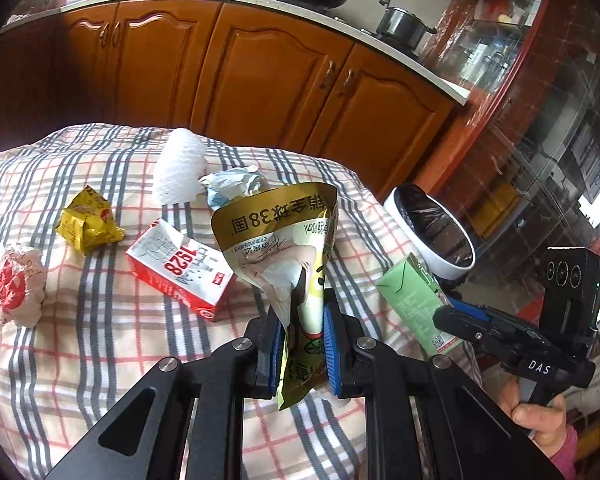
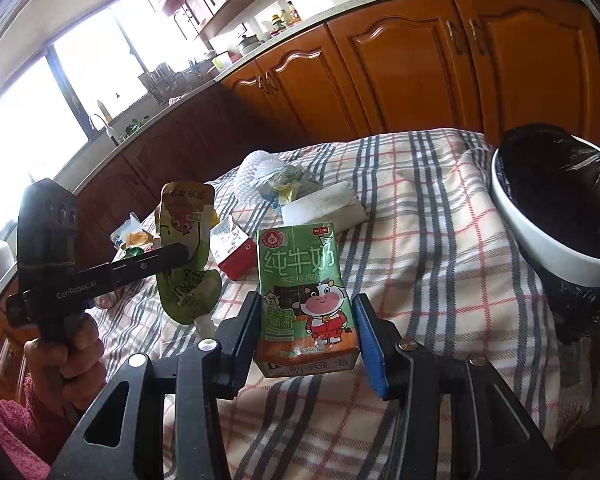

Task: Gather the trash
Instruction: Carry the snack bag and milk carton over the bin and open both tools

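Note:
My left gripper [image 1: 300, 340] is shut on a gold and green drink pouch [image 1: 284, 240], lifted above the checked tablecloth [image 1: 100, 360]. The same pouch [image 2: 186, 248] shows in the right wrist view, pinched by the left gripper's black fingers [image 2: 168, 258]. My right gripper [image 2: 306, 340] is shut on a green milk carton [image 2: 304, 280], held upright off the cloth. In the left wrist view that carton [image 1: 414, 300] sits at the right, in the right gripper's fingers [image 1: 460, 320]. A white bin [image 2: 556, 216] lined with a black bag stands at the right.
Left on the cloth are a red and white carton [image 1: 180, 272], a yellow wrapper [image 1: 86, 224], a crumpled red and white wrapper [image 1: 16, 284], white foam netting [image 1: 178, 172] and crumpled paper [image 1: 232, 186]. Wooden cabinets [image 1: 260, 80] stand behind the table.

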Demonstrator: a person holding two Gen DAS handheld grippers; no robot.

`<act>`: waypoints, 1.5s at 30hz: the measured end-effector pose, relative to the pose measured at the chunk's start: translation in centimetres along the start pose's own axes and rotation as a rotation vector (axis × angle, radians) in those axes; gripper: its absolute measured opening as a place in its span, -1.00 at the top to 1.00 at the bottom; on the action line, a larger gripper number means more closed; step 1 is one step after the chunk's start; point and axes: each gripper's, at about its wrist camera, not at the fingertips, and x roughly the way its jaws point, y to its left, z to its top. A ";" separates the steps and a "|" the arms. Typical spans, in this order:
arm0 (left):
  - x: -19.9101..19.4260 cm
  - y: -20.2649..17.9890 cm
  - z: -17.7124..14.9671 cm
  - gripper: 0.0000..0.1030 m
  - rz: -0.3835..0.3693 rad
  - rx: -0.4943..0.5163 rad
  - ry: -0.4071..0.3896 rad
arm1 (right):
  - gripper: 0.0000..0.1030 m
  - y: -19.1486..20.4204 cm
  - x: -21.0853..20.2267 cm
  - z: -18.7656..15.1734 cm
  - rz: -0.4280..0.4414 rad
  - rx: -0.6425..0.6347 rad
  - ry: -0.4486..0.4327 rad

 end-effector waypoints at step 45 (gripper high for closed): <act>19.1 -15.6 11.0 0.69 -0.187 0.255 0.182 | 0.09 -15.8 -9.3 5.2 -0.226 0.236 -0.193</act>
